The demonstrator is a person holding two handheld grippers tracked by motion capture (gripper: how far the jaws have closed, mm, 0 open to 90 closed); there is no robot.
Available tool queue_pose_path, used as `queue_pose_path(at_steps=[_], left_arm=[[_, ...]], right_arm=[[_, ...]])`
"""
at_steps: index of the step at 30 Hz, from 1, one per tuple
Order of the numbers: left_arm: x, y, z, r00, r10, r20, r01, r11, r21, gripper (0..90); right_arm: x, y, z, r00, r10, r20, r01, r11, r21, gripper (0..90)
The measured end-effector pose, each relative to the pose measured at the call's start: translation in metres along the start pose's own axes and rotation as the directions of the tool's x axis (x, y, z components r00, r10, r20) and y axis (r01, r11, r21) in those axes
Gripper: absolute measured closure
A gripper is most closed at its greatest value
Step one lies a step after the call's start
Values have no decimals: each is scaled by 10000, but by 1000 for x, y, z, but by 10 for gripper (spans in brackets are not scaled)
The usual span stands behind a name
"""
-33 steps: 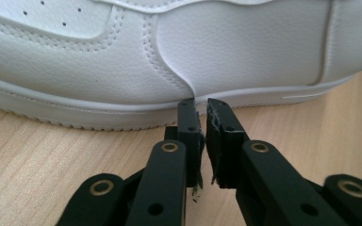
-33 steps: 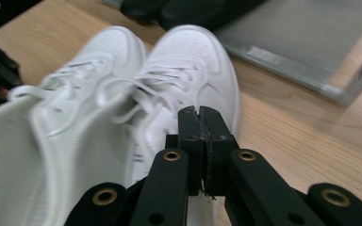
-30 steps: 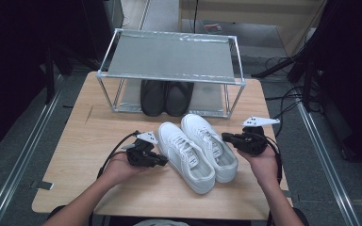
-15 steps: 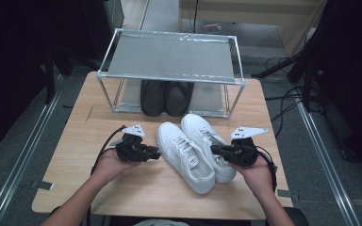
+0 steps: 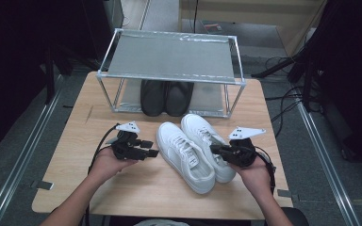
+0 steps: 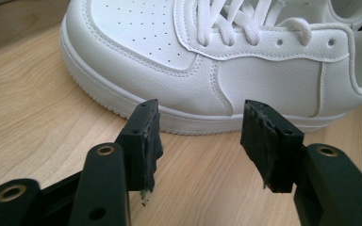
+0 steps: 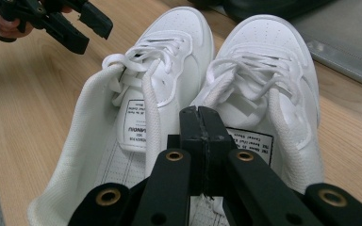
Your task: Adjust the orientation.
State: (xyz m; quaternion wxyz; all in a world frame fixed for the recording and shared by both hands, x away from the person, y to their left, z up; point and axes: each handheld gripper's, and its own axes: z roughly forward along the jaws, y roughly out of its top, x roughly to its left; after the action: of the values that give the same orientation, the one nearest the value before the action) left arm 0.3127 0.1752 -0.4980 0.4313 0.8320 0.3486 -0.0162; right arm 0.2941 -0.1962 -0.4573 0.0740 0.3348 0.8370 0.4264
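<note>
Both hands have slid leftward since the earlier frames; your left tongs (image 5: 152, 153) backed off the shoes and have just been opening, nothing between them. Bench (image 5: 75, 141) carries a wire shoe rack (image 5: 169, 56) at the far side, black shoes (image 5: 166, 96) on its lower shelf. White sneakers (image 5: 195, 150) lie side by side mid-bench, long axes running from far-left toes to near-right heels. Left sneaker (image 6: 207, 61) sits just right of your left tongs, flank-on, apart from the spread pads. Right tongs (image 7: 201, 141) are pressed together, empty, aimed into the heel openings. Judgement: the left hand is set for a side grab, but the right hand is nearer the collars.
</note>
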Motion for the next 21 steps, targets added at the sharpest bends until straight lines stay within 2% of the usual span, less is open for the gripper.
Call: queue_pose_path(at_steps=[5, 13, 18, 21], left_arm=[[1, -1, -1, 9999, 118, -71, -118, 9999, -9, 440], [3, -1, -2, 9999, 37, -96, -38, 10000, -76, 430], [5, -2, -3, 9999, 71, -145, -72, 9999, -99, 427], [6, -3, -5, 9998, 25, -175, -26, 9999, -107, 426]], right_arm=[[2, 1, 3, 9999, -17, 133, 19, 10000, -83, 900], [1, 3, 9, 9996, -61, 264, 69, 9995, -315, 900], [-1, 2, 8, 9999, 113, 113, -109, 9993, -348, 897], [-2, 2, 7, 9994, 329, -139, -334, 9987, -383, 845]])
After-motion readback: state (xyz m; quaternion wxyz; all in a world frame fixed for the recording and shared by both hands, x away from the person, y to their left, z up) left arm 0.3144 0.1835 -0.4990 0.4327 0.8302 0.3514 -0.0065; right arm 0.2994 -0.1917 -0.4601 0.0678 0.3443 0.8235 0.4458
